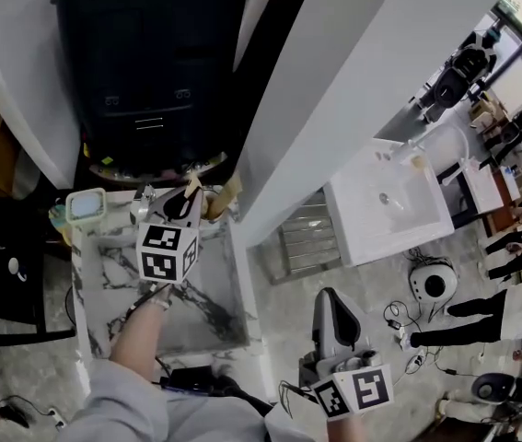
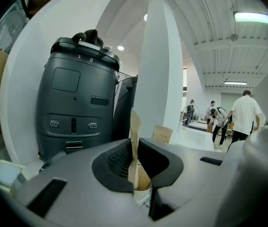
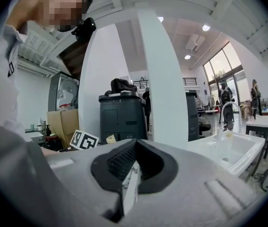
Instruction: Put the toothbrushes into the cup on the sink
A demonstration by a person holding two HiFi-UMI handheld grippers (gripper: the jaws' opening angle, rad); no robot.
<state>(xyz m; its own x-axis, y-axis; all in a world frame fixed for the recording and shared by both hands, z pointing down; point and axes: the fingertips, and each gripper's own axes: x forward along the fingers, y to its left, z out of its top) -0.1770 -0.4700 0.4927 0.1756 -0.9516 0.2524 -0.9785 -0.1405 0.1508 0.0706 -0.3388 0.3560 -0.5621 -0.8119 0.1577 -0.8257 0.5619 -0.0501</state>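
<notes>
My left gripper (image 1: 185, 201) hangs over the back edge of the marble sink counter (image 1: 104, 274). It is shut on a toothbrush in a tan paper pack (image 2: 134, 141), which stands upright between the pads. Right under the pack in the left gripper view is the open mouth of a tan cup (image 2: 144, 179). A second tan pack (image 1: 230, 191) stands just to the right of it. My right gripper (image 1: 331, 297) is off to the right over the floor, low and away from the sink. Its jaws are shut, and only a pale sliver shows in the slit below the pads.
A black wheeled machine (image 1: 150, 63) stands behind the counter, with a white pillar (image 1: 334, 90) to its right. On the counter's back left are a green-and-white container (image 1: 86, 205) and a metal tap (image 1: 139, 212). A white basin (image 1: 389, 201), cables and people are at right.
</notes>
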